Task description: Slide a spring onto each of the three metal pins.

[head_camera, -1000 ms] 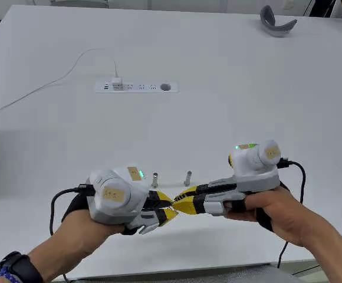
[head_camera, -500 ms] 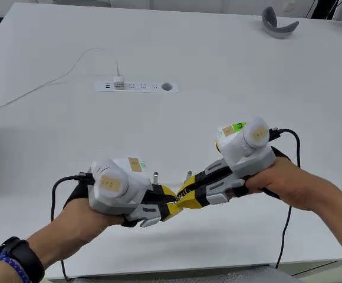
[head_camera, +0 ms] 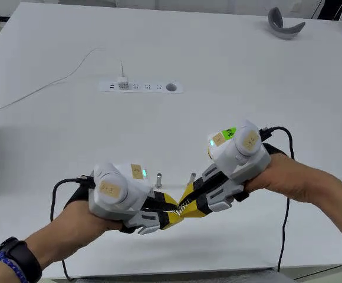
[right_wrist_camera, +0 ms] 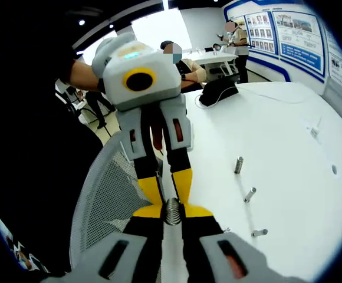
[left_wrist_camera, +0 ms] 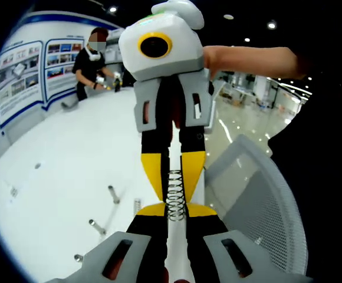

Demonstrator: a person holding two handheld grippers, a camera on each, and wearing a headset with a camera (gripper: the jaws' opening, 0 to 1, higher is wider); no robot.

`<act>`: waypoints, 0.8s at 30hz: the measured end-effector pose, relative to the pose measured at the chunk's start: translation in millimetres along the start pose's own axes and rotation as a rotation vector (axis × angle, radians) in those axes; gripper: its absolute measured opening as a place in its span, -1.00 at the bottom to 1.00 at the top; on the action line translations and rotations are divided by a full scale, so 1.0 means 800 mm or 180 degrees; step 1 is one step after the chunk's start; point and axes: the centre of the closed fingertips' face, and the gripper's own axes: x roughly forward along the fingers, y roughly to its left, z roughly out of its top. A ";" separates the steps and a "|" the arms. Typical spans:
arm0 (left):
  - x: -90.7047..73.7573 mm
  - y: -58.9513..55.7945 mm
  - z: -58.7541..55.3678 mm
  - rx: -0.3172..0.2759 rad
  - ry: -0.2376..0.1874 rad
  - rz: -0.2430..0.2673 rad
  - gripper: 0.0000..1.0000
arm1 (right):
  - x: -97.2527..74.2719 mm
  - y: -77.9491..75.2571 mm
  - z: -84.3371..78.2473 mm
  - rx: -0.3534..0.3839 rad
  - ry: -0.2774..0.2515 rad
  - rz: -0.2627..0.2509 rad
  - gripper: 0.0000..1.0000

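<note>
Shiny metal spring [left_wrist_camera: 175,196], matt white table [head_camera: 230,65]

Right gripper [head_camera: 187,202]: a second ago you held it almost level and low over the table [head_camera: 247,71]. You have since raised its rear and tipped it, so it now slopes down to the left.
Right gripper's body: it has come in from the right and now sits higher than before.
Your right hand [head_camera: 283,177]: it has lifted from the near right and moved left with the gripper.
Tips: your right tips now angle down onto the left gripper [head_camera: 170,217] instead of meeting it head-on.
Cable [head_camera: 286,194]: its loop has drawn in from the right.
</note>
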 end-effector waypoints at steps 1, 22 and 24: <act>0.000 0.000 0.000 -0.0010 -0.0009 -0.0006 -0.80 | 0.000 0.001 0.000 0.0005 -0.0010 -0.0001 -0.75; -0.005 0.011 -0.019 -0.0359 -0.0077 0.0270 -0.59 | -0.008 -0.007 -0.010 0.0285 -0.0292 -0.0303 -0.75; -0.010 0.015 -0.019 -0.0402 -0.0102 0.0330 -0.56 | -0.011 -0.009 -0.011 0.0312 -0.0322 -0.0361 -0.75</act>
